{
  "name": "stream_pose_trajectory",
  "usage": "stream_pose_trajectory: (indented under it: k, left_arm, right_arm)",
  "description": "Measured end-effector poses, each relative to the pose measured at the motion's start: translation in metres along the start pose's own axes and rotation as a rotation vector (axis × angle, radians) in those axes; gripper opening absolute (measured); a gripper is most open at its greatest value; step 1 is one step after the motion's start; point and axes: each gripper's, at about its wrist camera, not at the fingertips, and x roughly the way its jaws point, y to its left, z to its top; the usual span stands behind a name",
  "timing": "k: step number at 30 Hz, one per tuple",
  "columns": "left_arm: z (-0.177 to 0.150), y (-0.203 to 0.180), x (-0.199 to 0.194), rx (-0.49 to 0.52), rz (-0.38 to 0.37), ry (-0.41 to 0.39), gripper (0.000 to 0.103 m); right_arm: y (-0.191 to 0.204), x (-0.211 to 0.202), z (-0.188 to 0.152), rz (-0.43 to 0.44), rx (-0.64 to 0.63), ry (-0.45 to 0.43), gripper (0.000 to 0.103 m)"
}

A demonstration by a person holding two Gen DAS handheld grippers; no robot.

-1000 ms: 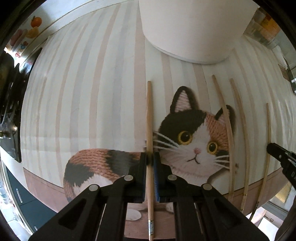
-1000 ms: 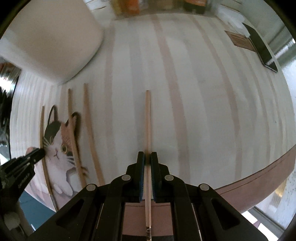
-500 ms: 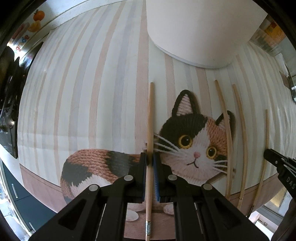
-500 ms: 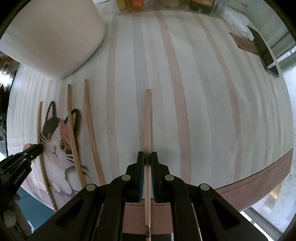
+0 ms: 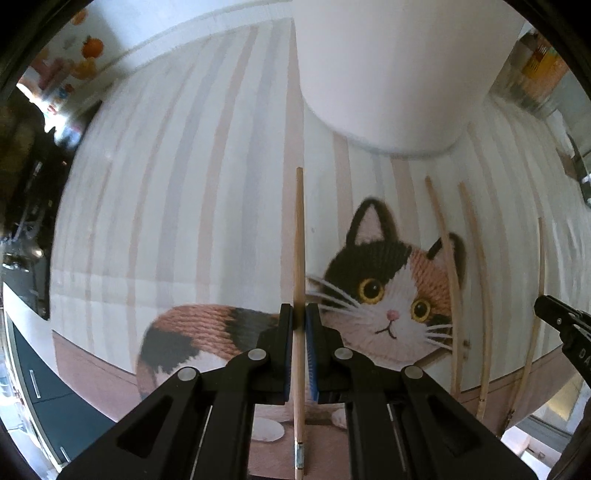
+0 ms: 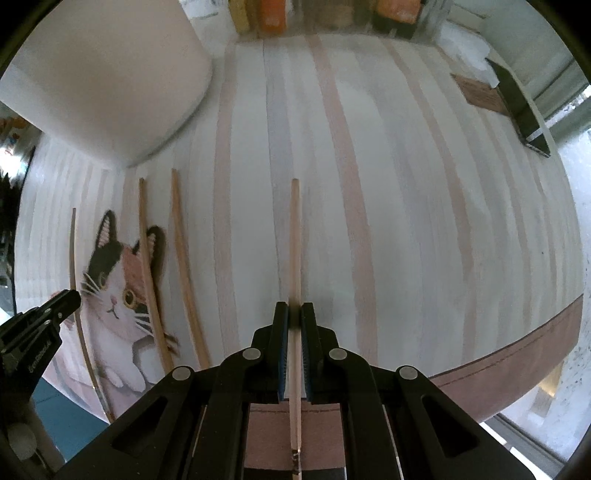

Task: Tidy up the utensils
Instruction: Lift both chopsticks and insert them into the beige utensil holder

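My left gripper (image 5: 299, 314) is shut on a wooden chopstick (image 5: 299, 240) that points forward above the cat-print striped cloth (image 5: 166, 221). My right gripper (image 6: 294, 310) is shut on another wooden chopstick (image 6: 294, 236), also pointing forward above the cloth (image 6: 406, 221). Two chopsticks (image 5: 448, 280) (image 5: 480, 288) lie on the cloth by the cat's head; they also show in the right wrist view (image 6: 149, 266) (image 6: 184, 266). The right gripper's finger (image 5: 561, 321) shows at the left view's right edge, the left gripper's finger (image 6: 44, 314) at the right view's left edge.
A large white cylindrical container (image 5: 388, 74) stands at the back, seen also in the right wrist view (image 6: 107, 74). Jars (image 6: 273, 14) line the far edge. A dark phone (image 6: 521, 110) and a brown coaster (image 6: 480, 94) lie far right. The table edge is near me.
Both grippers have moved closer to the white container, each still holding its chopstick; the container looms larger in both views.
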Motion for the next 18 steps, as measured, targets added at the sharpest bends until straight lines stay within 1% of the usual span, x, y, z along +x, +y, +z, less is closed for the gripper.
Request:
stream_pose_trajectory:
  k: [7,13,14,18]
  left_arm:
    - [0.006,0.002,-0.053,-0.025,0.031,-0.151,0.004]
    - [0.013,0.010,-0.098,-0.071,0.014,-0.263,0.004]
    - [0.020,0.014,-0.102,-0.077,0.010,-0.275,0.004]
    - [0.026,0.029,-0.126,-0.110,-0.015,-0.346,0.004]
  right_arm:
    - [0.000,-0.044,0.006,0.018,0.000,-0.118,0.007]
    - [0.005,-0.085,0.016,0.047,0.003,-0.232,0.007]
    - [0.005,-0.089,0.017,0.054,0.004,-0.248,0.007]
    - [0.008,-0.118,0.027,0.083,0.006,-0.326,0.006]
